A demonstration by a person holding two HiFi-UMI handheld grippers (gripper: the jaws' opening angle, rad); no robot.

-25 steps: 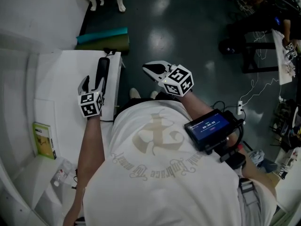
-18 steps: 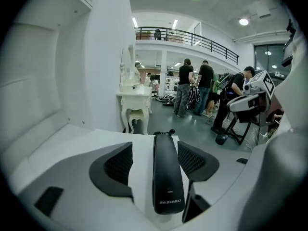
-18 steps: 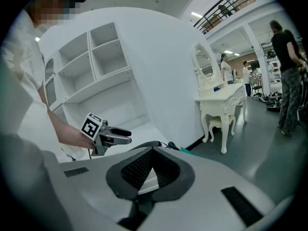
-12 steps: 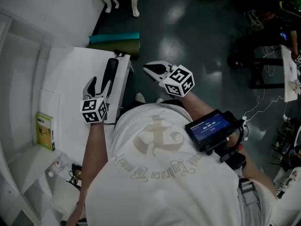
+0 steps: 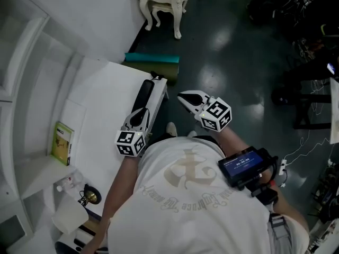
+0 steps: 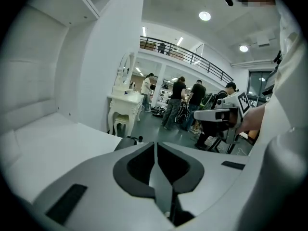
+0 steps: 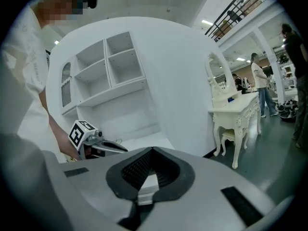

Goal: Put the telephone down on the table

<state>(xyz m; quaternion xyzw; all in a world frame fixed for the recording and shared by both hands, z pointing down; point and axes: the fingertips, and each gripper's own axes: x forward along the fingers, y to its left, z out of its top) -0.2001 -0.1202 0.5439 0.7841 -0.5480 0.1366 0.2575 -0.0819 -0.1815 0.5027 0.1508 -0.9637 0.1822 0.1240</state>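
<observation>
- Now closing: left gripper (image 5: 139,114), grey jaws almost together, empty.
- Clenched, empty: right gripper (image 5: 183,95), ribbed pads (image 7: 138,168).
- Along white table's (image 5: 100,97) right edge: rounded black telephone (image 5: 144,95).

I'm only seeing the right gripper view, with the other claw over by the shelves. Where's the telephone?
Observer: In the head view, the black telephone handset lies along the table's edge, just ahead of the left gripper.
Operator: Is that claw on it?
Observer: No. The left gripper view shows the claw closing, almost together, with nothing between. The handset shows just beyond the tips.
Operator: Anything else nearby?
Observer: A green box lies on the white surface toward the wall.
</observation>
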